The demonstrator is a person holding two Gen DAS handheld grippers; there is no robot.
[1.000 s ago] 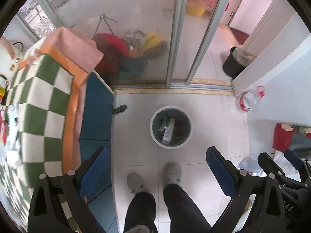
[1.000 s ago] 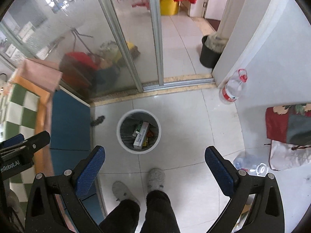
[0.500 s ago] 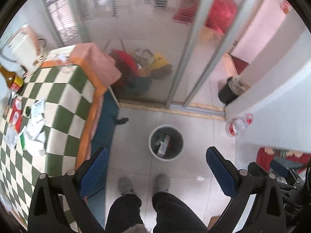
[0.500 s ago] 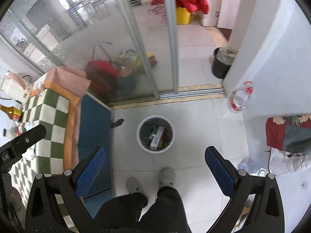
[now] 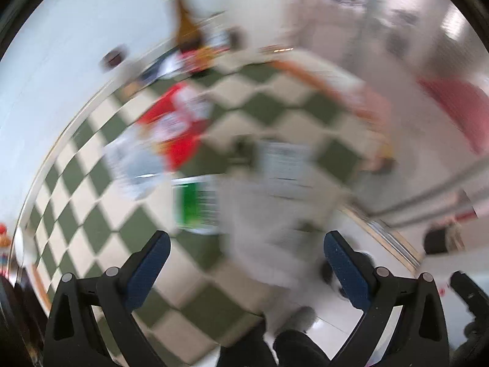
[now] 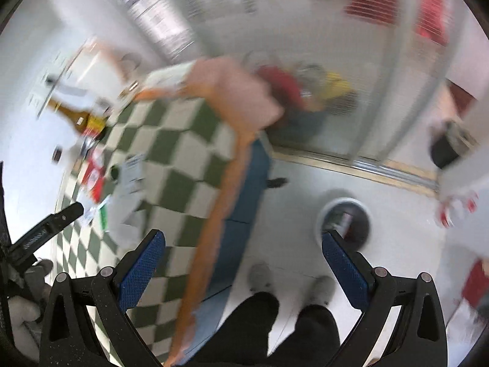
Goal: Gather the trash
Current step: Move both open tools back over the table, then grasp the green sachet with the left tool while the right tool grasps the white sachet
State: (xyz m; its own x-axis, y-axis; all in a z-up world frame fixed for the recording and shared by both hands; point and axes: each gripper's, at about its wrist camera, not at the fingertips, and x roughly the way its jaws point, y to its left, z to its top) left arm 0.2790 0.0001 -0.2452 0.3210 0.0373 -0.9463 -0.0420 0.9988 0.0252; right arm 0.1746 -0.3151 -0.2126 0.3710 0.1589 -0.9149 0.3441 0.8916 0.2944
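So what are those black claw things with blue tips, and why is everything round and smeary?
They are grabbing tools a person holds, one per hand. Each carries a small camera with a very wide lens, so the pictures look round, and fast movement blurs them. One picture looks out from the left gripper, the other from the right gripper. Both are open and hold nothing. The left one points at a table with a green and white checked cloth, where wrappers lie: a red packet, a green and white one and pale papers. The right one also shows the trash bin on the floor and the person's legs.
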